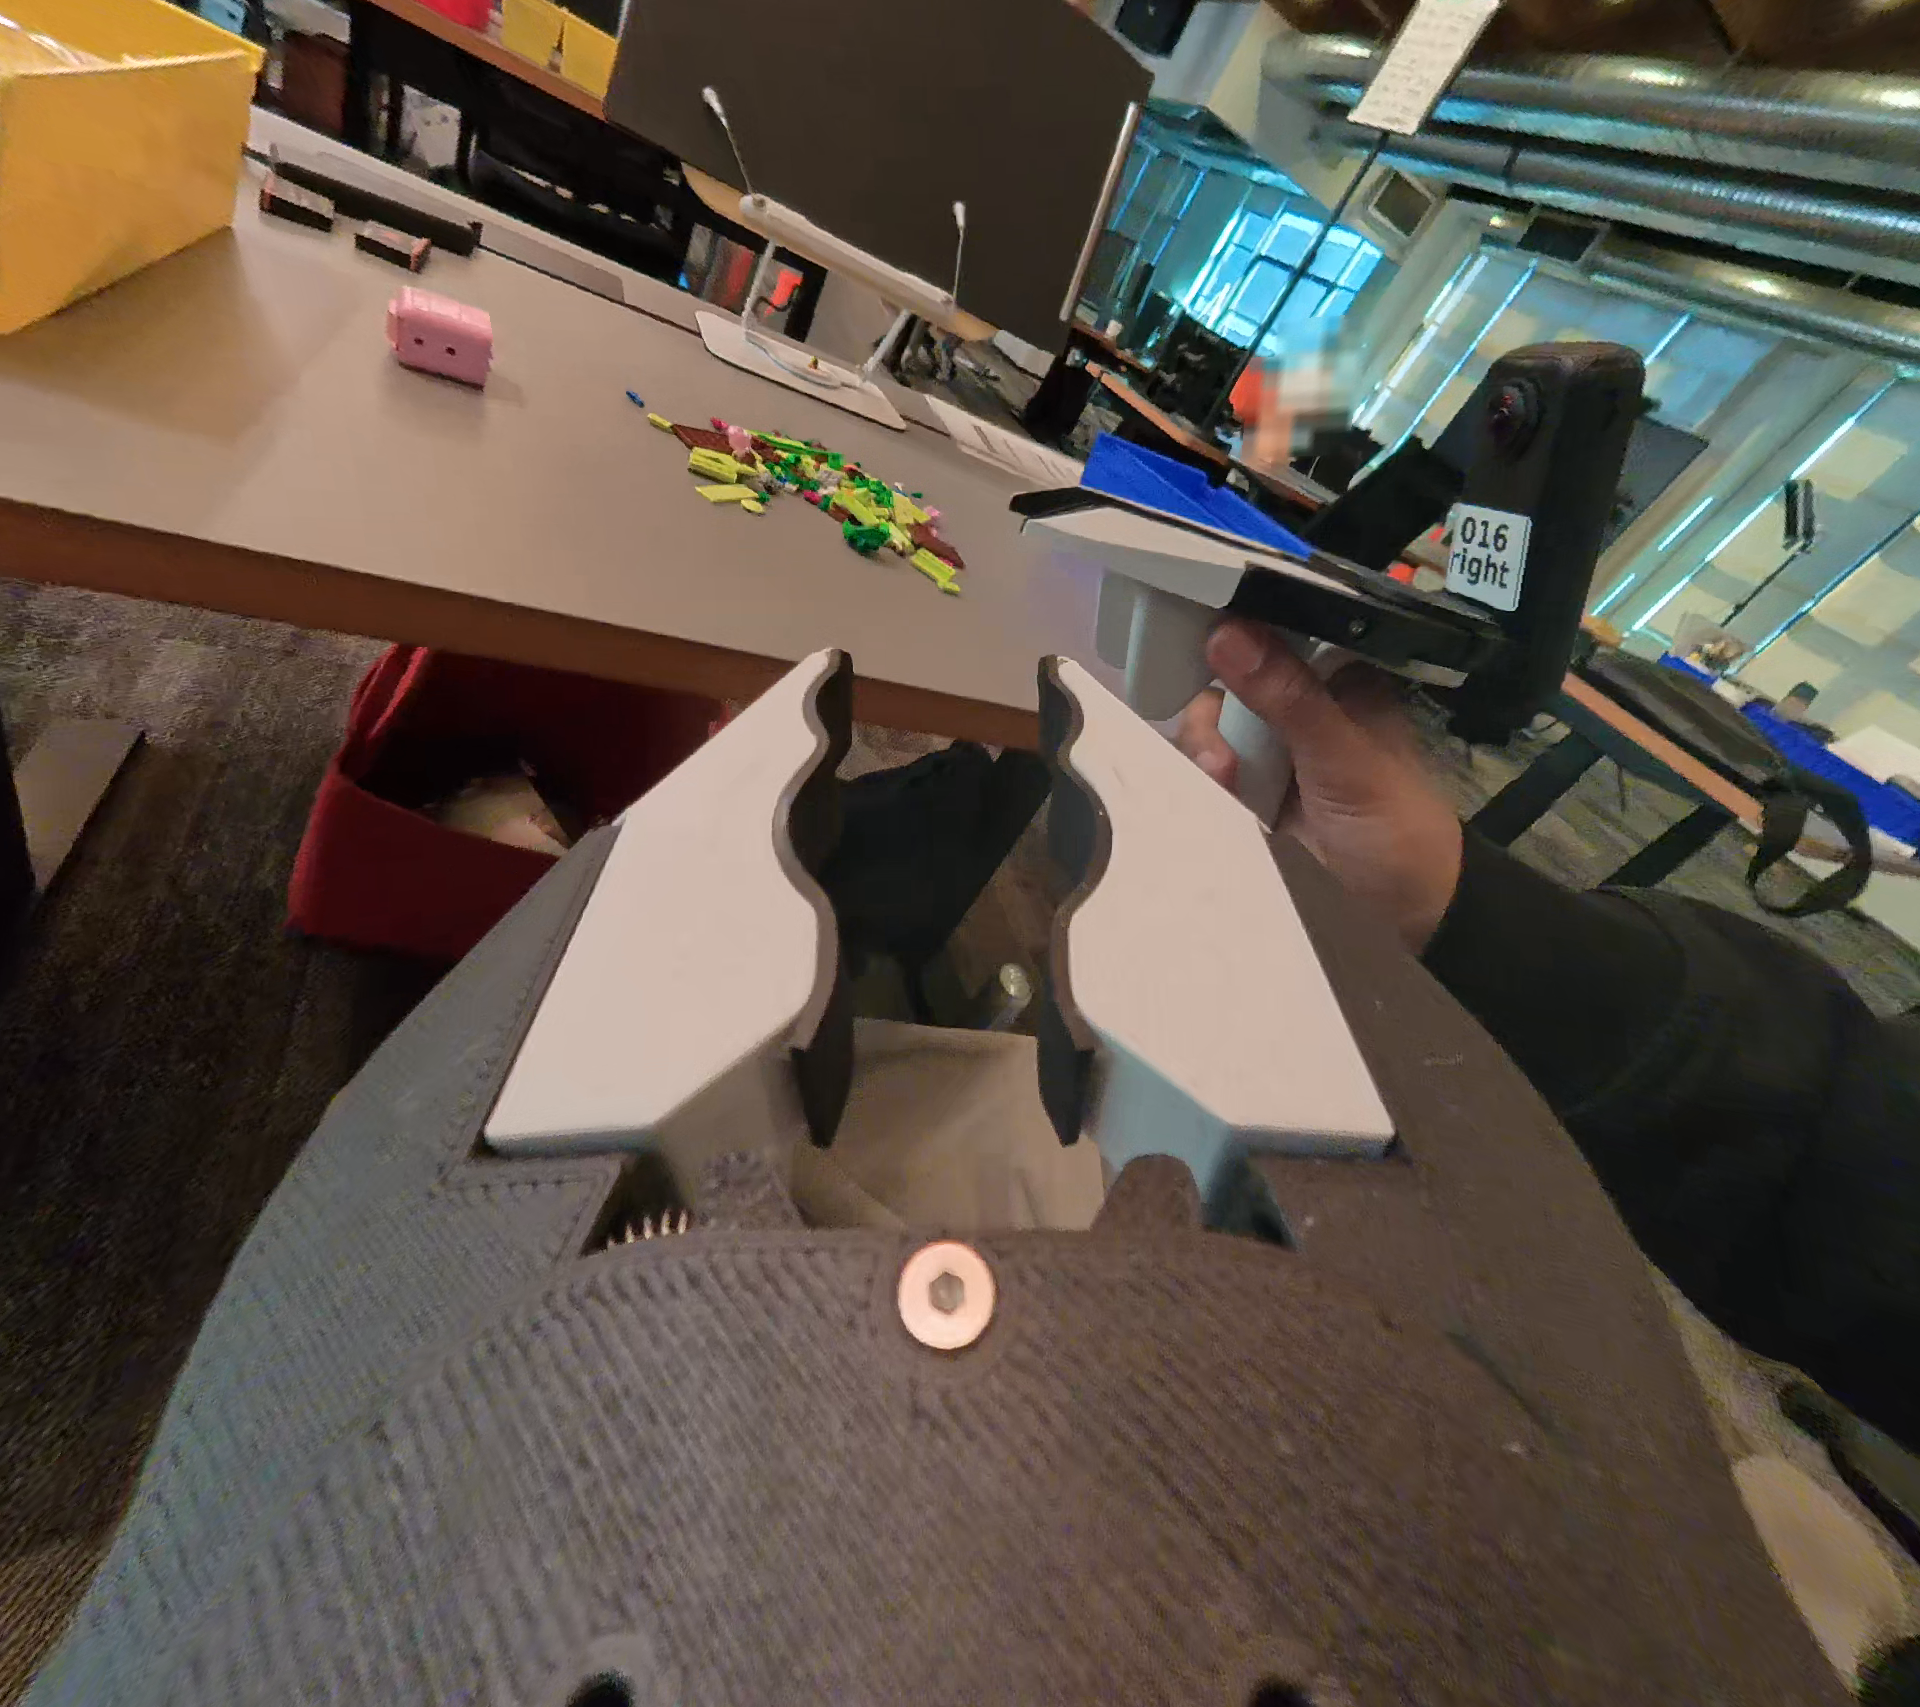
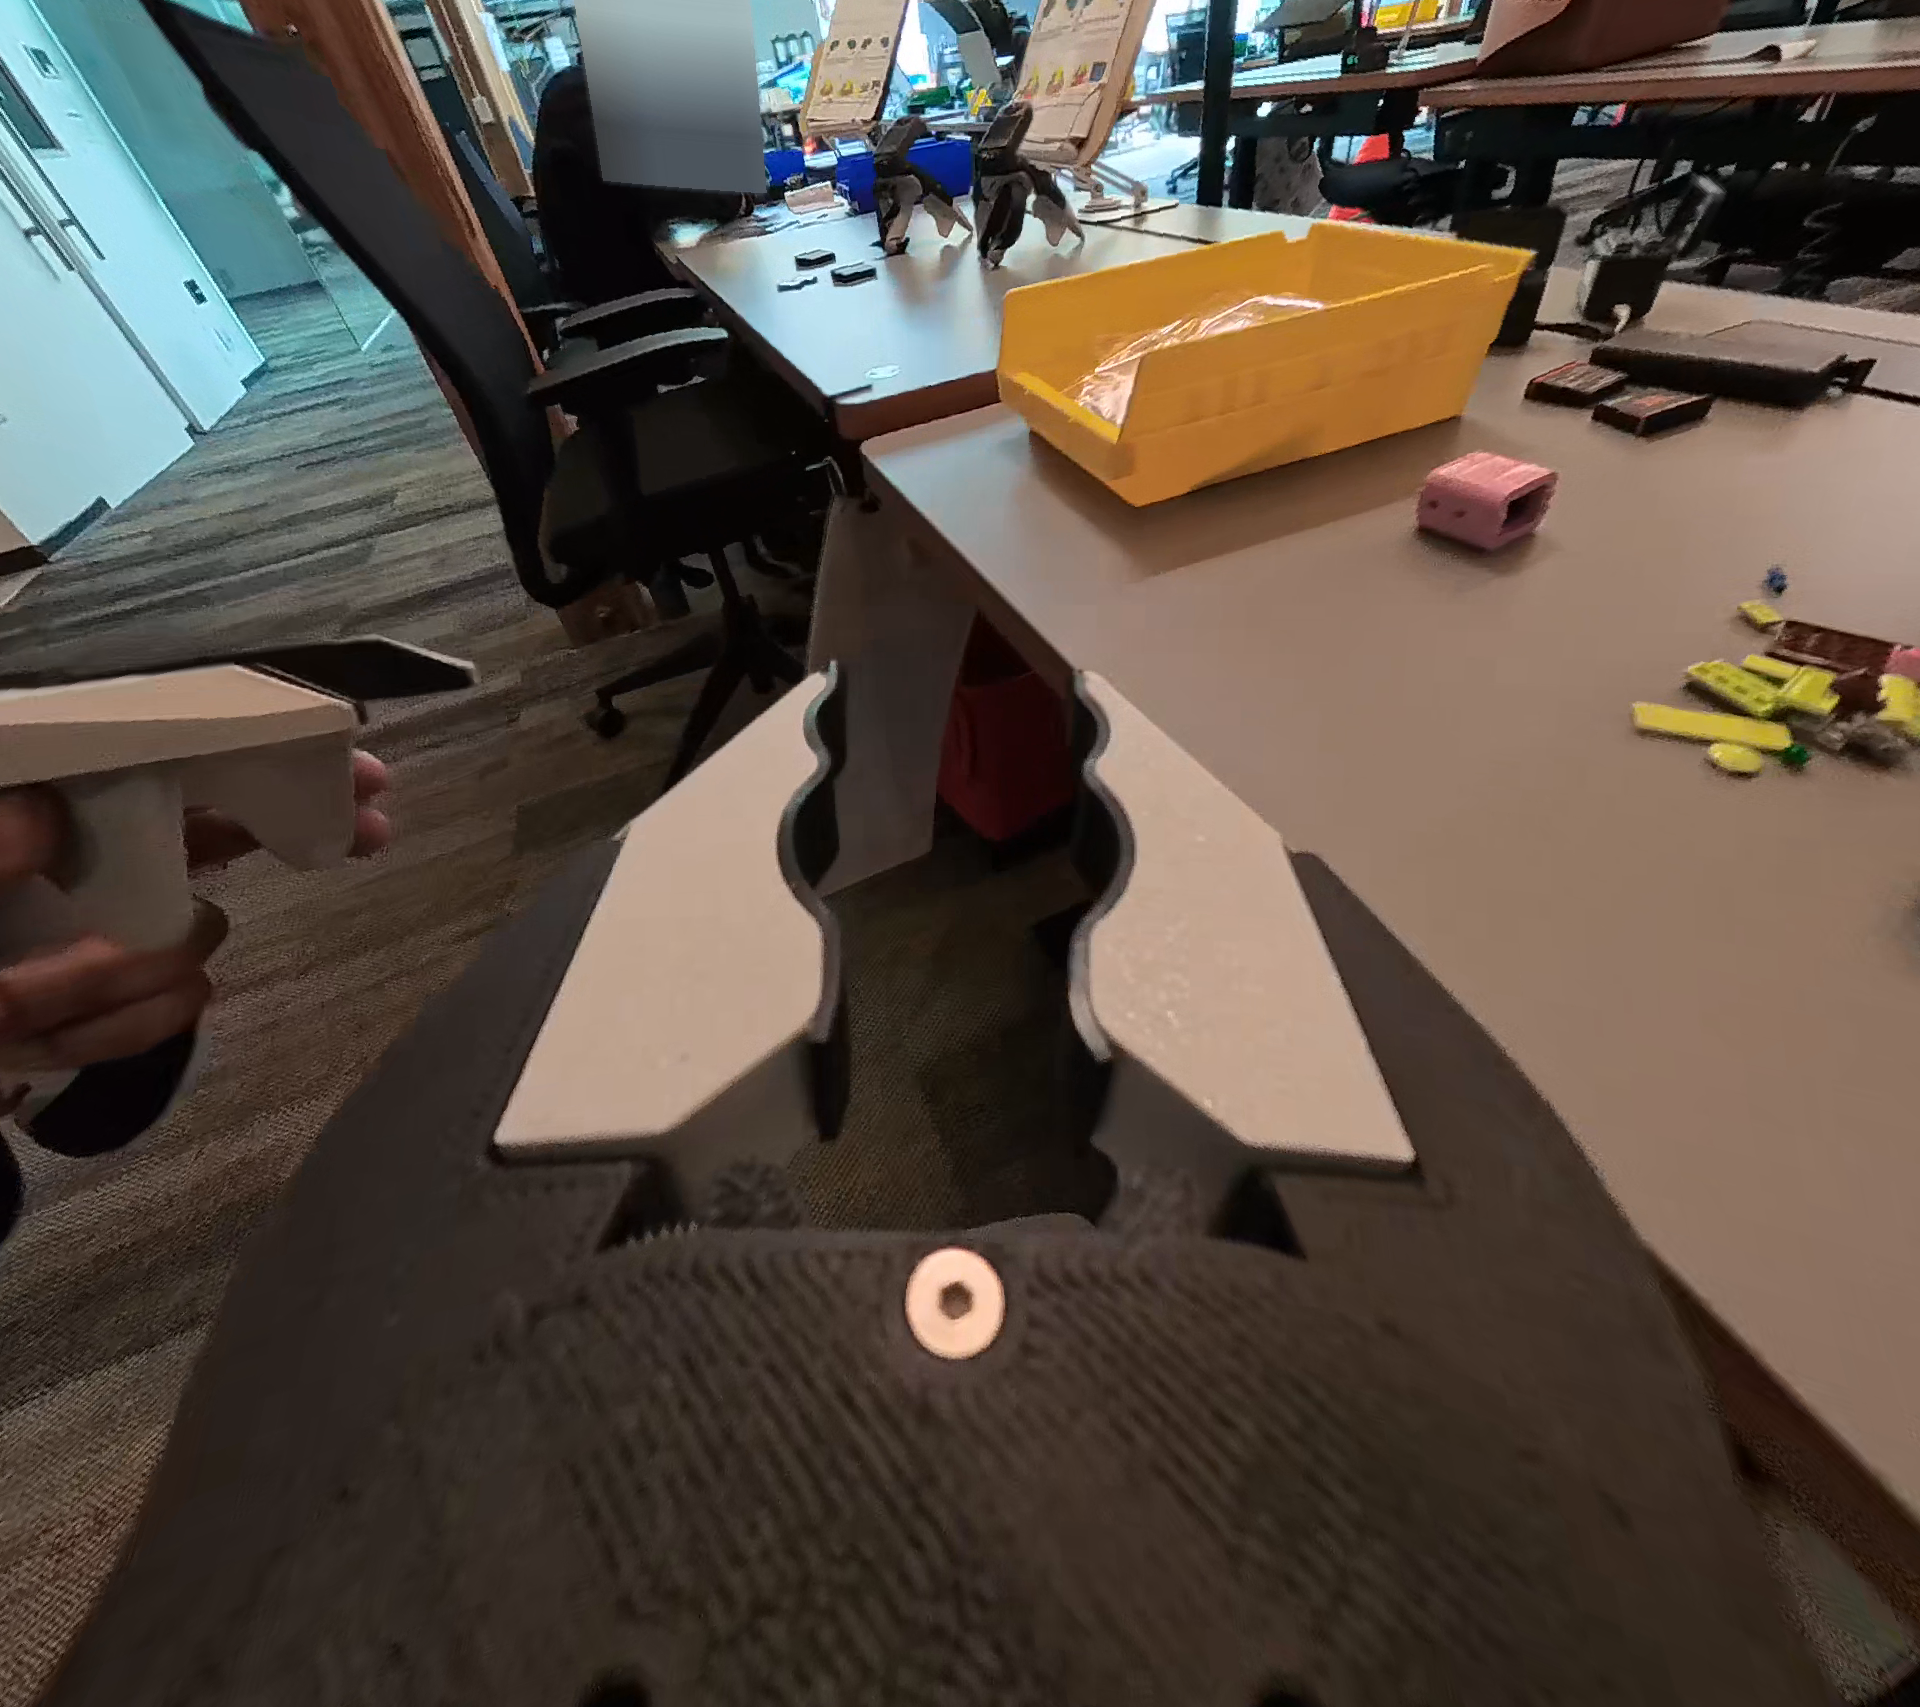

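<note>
My left gripper [image 1: 943,678] is open and empty, held below the front edge of a grey-brown table [image 1: 416,504]. My right gripper [image 2: 954,696] is open and empty, off the table's [image 2: 1455,878] left corner. A pile of small lime, green and brown bricks [image 1: 821,488] lies on the table; its left end shows in the right wrist view [image 2: 1787,701]. A pink block [image 1: 440,335] with two holes lies beyond the pile and shows in the right wrist view [image 2: 1486,499] too. Each view shows the other gripper in a hand: the right one [image 1: 1247,556], the left one [image 2: 208,722].
A yellow bin [image 2: 1268,364] holding clear plastic stands on the table's far left, also in the left wrist view [image 1: 94,130]. Flat dark pieces [image 2: 1621,395] lie behind the pink block. A red bin [image 1: 468,805] sits under the table. An office chair [image 2: 582,410] stands beside it.
</note>
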A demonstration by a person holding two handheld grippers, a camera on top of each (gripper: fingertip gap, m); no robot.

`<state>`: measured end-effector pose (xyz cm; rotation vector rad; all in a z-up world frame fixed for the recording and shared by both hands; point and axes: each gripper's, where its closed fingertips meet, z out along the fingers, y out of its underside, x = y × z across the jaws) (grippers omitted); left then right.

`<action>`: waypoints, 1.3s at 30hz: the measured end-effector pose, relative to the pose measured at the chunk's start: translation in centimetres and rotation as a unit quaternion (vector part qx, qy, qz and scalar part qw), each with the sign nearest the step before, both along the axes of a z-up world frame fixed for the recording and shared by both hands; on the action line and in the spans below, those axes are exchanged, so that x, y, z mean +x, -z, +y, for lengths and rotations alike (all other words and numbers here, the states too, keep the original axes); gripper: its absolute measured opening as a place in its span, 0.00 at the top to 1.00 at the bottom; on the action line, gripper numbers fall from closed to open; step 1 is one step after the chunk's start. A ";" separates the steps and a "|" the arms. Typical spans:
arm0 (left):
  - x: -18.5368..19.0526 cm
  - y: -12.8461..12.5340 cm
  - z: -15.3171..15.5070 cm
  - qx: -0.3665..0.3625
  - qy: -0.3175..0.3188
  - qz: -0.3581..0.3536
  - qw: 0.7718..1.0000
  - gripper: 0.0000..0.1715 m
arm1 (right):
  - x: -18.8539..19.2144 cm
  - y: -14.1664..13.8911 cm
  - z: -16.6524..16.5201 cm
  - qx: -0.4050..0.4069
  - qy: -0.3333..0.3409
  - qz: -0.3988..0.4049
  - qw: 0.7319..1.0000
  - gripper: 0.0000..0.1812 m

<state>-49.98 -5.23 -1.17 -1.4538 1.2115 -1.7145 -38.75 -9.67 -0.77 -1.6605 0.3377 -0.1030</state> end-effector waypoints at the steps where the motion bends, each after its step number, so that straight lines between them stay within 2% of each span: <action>1: -1.0 -0.1 -0.2 0.008 -0.003 0.002 1.000 0.80 | -1.0 0.5 -0.1 -0.002 -0.001 0.003 1.000 0.78; 6: -6.0 -0.9 -0.7 0.029 -0.022 -0.007 0.999 0.80 | -5.8 1.8 0.6 0.006 -0.023 0.041 0.999 0.78; 10: -9.2 -0.6 0.5 0.049 -0.050 0.003 0.998 0.80 | -9.0 1.8 1.5 -0.004 -0.032 0.016 0.999 0.77; 15: -11.5 -0.4 2.6 0.008 -0.073 -0.004 0.997 0.80 | -12.3 2.4 3.1 -0.035 -0.078 0.006 0.996 0.74; 25: -12.6 1.3 2.2 0.058 -0.087 0.041 0.994 0.79 | -12.8 0.6 0.1 -0.020 -0.076 -0.033 0.996 0.73; 28: -13.0 3.9 2.4 0.077 -0.091 0.084 0.989 0.79 | -13.1 0.2 -0.9 -0.023 -0.078 -0.055 0.995 0.73; 30: -13.6 6.5 3.1 0.092 -0.098 0.118 0.984 0.79 | -13.2 0.9 -1.3 -0.031 -0.073 -0.066 0.995 0.71; 33: -16.1 13.0 5.8 0.104 -0.130 0.209 0.964 0.78 | -13.5 2.6 -0.8 -0.036 -0.072 -0.072 0.994 0.64; 36: -20.7 19.8 8.0 0.047 -0.171 0.275 0.945 0.76 | -13.0 6.0 1.3 -0.060 -0.087 -0.119 0.987 0.62; 39: -27.7 24.7 10.0 0.019 -0.230 0.344 0.910 0.70 | -9.4 11.7 4.1 -0.083 -0.068 -0.170 0.980 0.63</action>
